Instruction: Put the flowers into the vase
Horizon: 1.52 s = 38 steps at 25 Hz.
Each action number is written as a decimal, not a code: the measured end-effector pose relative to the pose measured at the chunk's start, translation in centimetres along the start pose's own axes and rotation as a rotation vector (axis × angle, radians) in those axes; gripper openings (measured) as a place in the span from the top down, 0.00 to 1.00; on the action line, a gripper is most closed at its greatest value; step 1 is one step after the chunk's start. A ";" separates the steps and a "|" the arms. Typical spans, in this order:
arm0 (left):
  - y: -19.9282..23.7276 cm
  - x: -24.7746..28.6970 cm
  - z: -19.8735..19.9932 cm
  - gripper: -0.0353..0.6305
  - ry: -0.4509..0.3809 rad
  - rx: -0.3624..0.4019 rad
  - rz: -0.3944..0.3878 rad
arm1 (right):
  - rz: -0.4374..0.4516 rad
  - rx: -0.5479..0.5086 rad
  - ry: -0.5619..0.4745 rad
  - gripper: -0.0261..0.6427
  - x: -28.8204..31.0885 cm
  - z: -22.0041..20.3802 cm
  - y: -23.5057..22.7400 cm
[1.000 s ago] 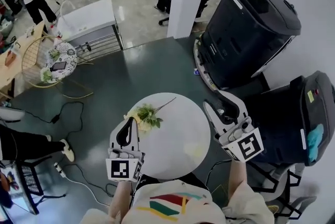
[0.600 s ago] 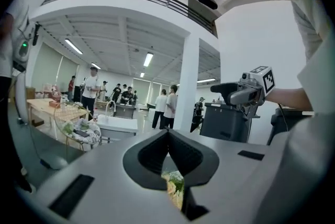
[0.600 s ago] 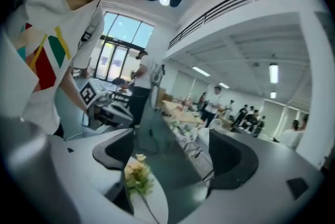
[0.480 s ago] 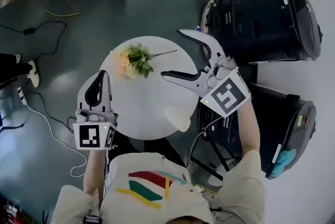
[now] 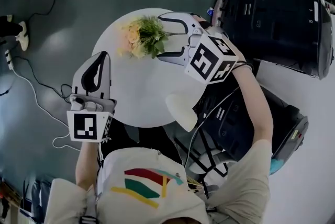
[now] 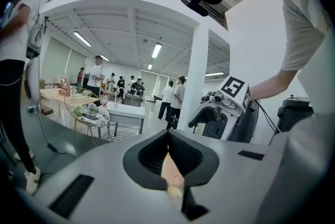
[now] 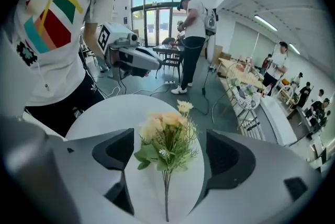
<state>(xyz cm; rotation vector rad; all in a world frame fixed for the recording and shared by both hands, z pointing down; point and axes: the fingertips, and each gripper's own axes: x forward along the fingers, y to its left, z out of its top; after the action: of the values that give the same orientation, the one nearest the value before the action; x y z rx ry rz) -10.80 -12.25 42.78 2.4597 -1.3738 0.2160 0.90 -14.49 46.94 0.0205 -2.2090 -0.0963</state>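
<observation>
A bunch of pale yellow flowers point(image 5: 140, 35) with green leaves lies at the far side of the round white table point(image 5: 133, 93). My right gripper point(image 5: 159, 37) is open, its jaws having just been opening. They stand on either side of the bunch without touching it. In the right gripper view the flowers point(image 7: 165, 139) and their stem lie between the wide jaws of the right gripper point(image 7: 168, 165). A white vase point(image 5: 181, 109) is at the table's near right edge. My left gripper point(image 5: 99, 60) hovers shut over the table's left side, holding nothing; the left gripper point(image 6: 168, 136) shows closed jaws.
Large black machines point(image 5: 272, 13) stand close to the table on the right. Cables point(image 5: 31, 81) run across the dark floor on the left. In the left gripper view, a wire chair point(image 6: 86, 113) and several people stand far off.
The right gripper opened wide, swung down and left across the table, and now straddles the flowers. The left gripper sank a little toward the table and stayed shut.
</observation>
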 end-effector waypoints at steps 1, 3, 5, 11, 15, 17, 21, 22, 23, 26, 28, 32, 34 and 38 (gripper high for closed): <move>0.3 0.0 -0.6 0.94 0.009 -0.005 0.001 | 0.011 0.006 0.023 0.31 1.0 -0.9 -0.2; 0.8 -0.2 -1.4 0.94 0.022 -0.011 0.003 | 0.025 0.011 0.073 0.31 2.7 -2.8 -0.4; 1.3 -0.1 -1.9 0.94 0.027 -0.014 0.006 | 0.039 0.013 0.112 0.31 4.1 -4.4 -0.5; 1.8 0.6 -3.4 0.94 0.048 -0.024 -0.009 | 0.104 0.003 0.192 0.31 7.3 -7.0 0.6; 1.7 0.7 -4.4 0.94 0.061 -0.035 -0.015 | 0.114 0.014 0.214 0.31 8.2 -8.2 0.7; 1.7 0.6 -4.9 0.94 0.070 -0.047 -0.016 | 0.119 0.028 0.214 0.31 8.6 -8.3 0.9; 1.6 0.8 -5.2 0.94 0.070 -0.051 -0.017 | 0.131 0.057 0.206 0.32 8.8 -8.6 1.0; 1.5 0.9 -5.2 0.94 0.067 -0.050 -0.016 | 0.128 0.060 0.201 0.32 8.8 -8.6 1.0; 1.5 0.9 -5.2 0.94 0.066 -0.050 -0.016 | 0.126 0.062 0.197 0.32 8.8 -8.6 1.0; 1.2 0.8 -5.7 0.94 0.082 -0.055 -0.024 | 0.130 0.075 0.202 0.44 9.3 -8.7 1.3; 1.1 0.8 -5.7 0.94 0.086 -0.053 -0.026 | 0.133 0.076 0.211 0.50 9.6 -8.7 1.5; 1.0 0.6 -5.4 0.94 0.076 -0.051 -0.027 | 0.132 0.100 0.219 0.59 9.7 -8.5 1.7; 1.1 0.5 -5.1 0.94 0.073 -0.048 -0.024 | 0.129 0.118 0.219 0.63 9.6 -8.3 1.7; 1.2 0.2 -4.2 0.94 0.065 -0.041 -0.024 | 0.102 0.129 0.199 0.68 8.9 -7.5 1.4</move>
<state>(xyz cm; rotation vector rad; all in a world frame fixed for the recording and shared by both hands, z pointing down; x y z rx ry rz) -11.67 -11.56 46.97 2.4126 -1.3084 0.2568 1.63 -13.96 58.63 -0.0107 -2.0099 0.1011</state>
